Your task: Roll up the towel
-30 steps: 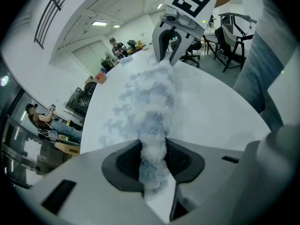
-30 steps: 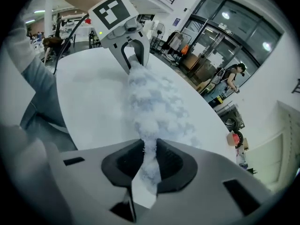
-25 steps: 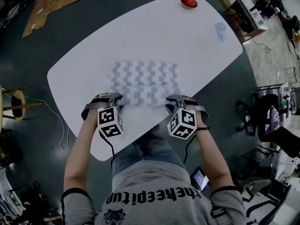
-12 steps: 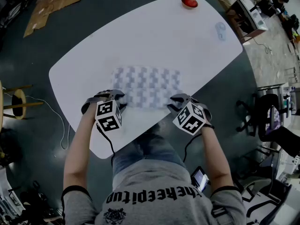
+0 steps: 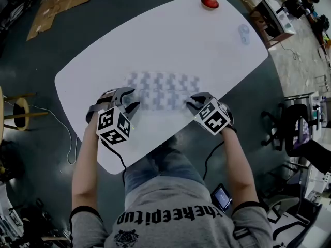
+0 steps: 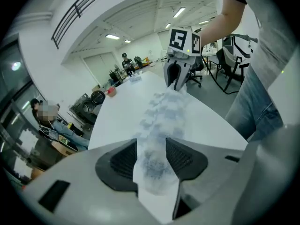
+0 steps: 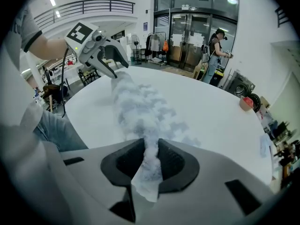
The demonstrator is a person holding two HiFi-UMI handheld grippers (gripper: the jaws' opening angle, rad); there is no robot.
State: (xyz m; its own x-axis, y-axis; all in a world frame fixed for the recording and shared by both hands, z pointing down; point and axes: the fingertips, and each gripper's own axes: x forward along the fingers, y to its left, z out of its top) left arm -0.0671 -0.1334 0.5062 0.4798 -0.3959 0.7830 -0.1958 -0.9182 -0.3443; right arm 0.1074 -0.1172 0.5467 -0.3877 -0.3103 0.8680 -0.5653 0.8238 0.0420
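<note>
Two towel (image 5: 161, 89) corners lie between jaws — right gripper (image 7: 151, 150) pinching, left gripper (image 6: 151, 148) just opening, loose.

**Table and what's on it**

Your white table (image 5: 170, 40) has rounded corners and carries three things. The grey-and-white patterned towel (image 5: 163, 89) lies toward your edge, its near side bunched and lifted off the top. A red round object (image 5: 208, 2) sits at the far end. A small pale see-through item (image 5: 243, 33) lies by the right edge, well apart from the towel.

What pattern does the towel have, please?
The towel is white with grey-blue checks; head view shows it best.
</note>
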